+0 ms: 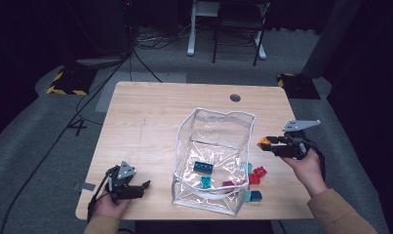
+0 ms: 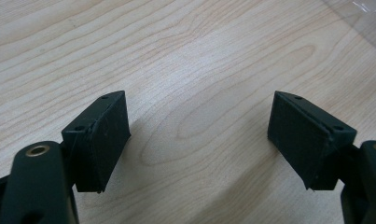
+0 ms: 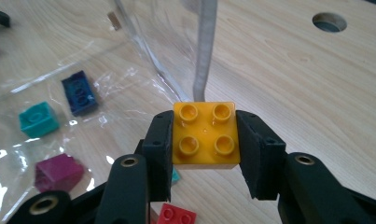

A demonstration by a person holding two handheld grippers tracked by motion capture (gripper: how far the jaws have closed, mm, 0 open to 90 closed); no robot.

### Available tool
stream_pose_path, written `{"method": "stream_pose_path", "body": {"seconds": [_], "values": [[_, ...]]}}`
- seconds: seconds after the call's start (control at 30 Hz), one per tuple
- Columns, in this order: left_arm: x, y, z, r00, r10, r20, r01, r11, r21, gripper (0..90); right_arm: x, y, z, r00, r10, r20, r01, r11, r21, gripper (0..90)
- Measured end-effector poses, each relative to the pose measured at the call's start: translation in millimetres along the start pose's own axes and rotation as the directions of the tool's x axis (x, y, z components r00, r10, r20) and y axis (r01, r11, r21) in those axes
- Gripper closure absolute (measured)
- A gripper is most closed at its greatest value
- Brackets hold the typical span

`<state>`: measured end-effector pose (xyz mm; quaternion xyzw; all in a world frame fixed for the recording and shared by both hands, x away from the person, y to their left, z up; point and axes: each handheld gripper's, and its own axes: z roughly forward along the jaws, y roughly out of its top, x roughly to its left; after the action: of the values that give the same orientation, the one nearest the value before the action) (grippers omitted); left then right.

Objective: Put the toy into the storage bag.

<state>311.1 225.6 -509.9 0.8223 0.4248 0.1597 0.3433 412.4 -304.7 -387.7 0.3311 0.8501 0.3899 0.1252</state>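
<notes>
A yellow four-stud brick (image 3: 205, 134) is clamped between the black pads of my right gripper (image 3: 205, 140), studs up. In the high view that right gripper (image 1: 267, 143) is raised just right of a clear plastic bag (image 1: 233, 118) and holds the yellow brick (image 1: 264, 143) beside the bag's upper edge. Inside the bag lie a dark blue brick (image 1: 204, 167), a teal brick (image 1: 205, 182) and a magenta brick (image 1: 228, 184). My left gripper (image 1: 144, 185) rests low at the table's front left, jaws wide apart over bare wood (image 2: 199, 116), nothing between them.
Loose red bricks (image 1: 256, 174) and a teal brick (image 1: 255, 196) lie on the table just right of the bag's front corner. A round cable hole (image 1: 235, 97) sits near the table's far edge. Chair legs and cables stand on the floor beyond.
</notes>
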Motion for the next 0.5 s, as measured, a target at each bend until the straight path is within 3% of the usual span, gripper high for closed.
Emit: {"method": "stream_pose_path", "body": {"seconds": [0.5], "values": [[0.0,0.0,0.0,1.0000,0.000,0.000,0.000,1.0000,0.000,21.2,19.6,27.4,-43.0,0.9973,-0.038,-0.063,0.033,0.996,-0.079,59.4]]}}
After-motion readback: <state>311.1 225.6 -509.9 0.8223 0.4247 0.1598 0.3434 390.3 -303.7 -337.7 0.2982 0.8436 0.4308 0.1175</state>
